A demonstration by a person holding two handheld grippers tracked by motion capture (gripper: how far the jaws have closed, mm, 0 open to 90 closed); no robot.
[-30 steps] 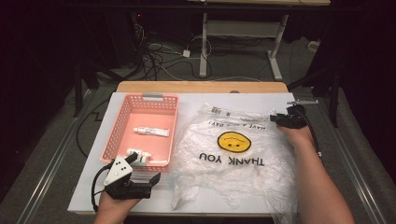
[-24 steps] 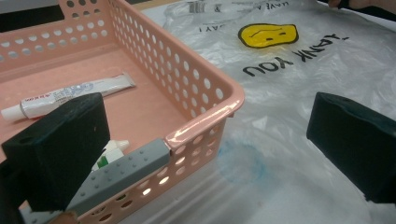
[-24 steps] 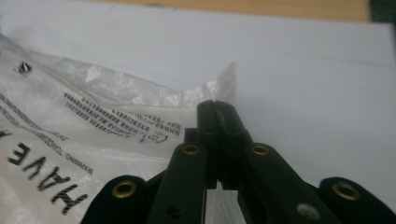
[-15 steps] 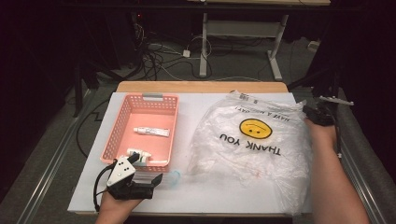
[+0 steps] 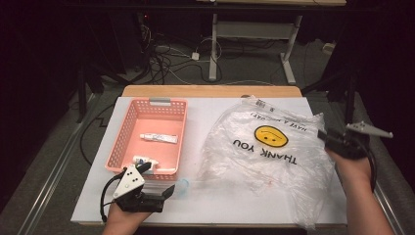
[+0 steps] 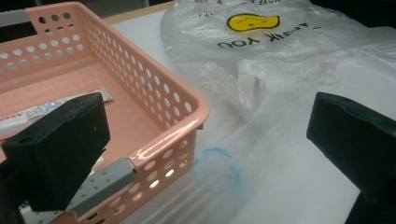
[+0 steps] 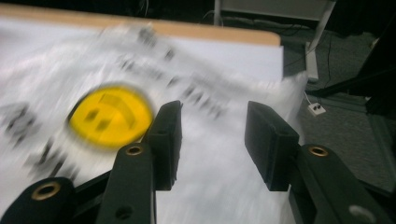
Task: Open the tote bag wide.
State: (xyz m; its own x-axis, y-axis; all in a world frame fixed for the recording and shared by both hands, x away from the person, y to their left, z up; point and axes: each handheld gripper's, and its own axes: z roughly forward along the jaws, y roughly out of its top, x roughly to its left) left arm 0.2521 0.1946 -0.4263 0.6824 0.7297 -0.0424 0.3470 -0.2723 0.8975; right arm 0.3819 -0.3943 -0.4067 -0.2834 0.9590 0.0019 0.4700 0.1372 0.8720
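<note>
A clear plastic bag (image 5: 266,156) printed with a yellow smiley and "THANK YOU" lies crumpled on the right half of the white table top. My right gripper (image 5: 327,138) is at the bag's right edge; in the right gripper view its jaws (image 7: 212,140) stand open over the blurred bag (image 7: 112,116). A pink basket (image 5: 123,139) sits at the left and holds a white tube (image 5: 158,138). My left gripper (image 5: 156,180) is open at the basket's near right corner (image 6: 187,126). A clear round thing with a blue rim (image 6: 217,165) lies between its jaws.
A second small white item (image 5: 144,161) lies at the basket's near end. The white top (image 5: 210,210) ends close to both hands, with a wooden edge (image 5: 210,91) at the back. Cables and table legs (image 5: 213,44) are on the dark floor beyond.
The bag slid to the right with the right gripper, which has now drawn back toward the person at the bag's right edge. The left gripper has barely moved.
</note>
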